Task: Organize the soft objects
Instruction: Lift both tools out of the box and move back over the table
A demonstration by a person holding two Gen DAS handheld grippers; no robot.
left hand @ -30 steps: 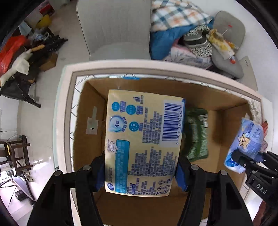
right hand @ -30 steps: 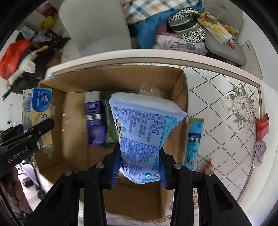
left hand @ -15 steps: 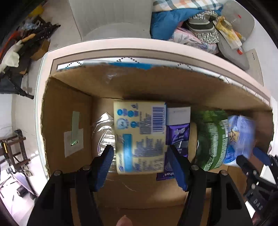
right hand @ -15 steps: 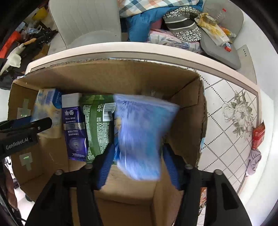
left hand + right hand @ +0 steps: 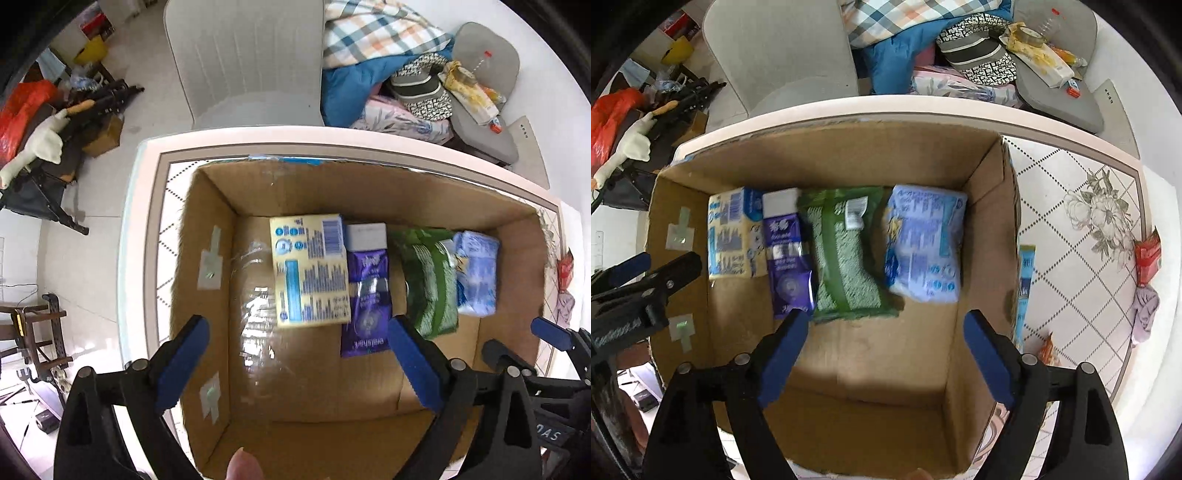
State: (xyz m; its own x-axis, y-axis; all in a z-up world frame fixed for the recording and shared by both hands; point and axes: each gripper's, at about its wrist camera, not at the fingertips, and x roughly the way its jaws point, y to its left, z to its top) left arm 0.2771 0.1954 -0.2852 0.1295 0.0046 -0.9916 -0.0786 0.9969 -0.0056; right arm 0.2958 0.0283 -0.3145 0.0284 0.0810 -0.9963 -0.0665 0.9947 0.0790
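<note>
The cardboard box sits open on the patterned table, its left wall close to the table's left edge and its right wall leaving a broad stretch of tabletop bare to the right. Inside, the floor along the left wall and the whole near half of the box lie free.

The left gripper hovers over the near-left part of the box, its blue fingers spread wide and holding nothing.

Four soft packs lie in a row against the far wall, side by side. Leftmost is the yellow pack, flat, with blue print and a barcode. Touching its right edge is the purple pack, narrow, with a white top end. Next comes the green pack, glossy and speckled. The light blue pack ends the row, puffy, a gap away from the right wall.

The right gripper hangs above the near-right part of the box, fingers parted and empty. A slim blue packet lies just outside the right wall.
</note>
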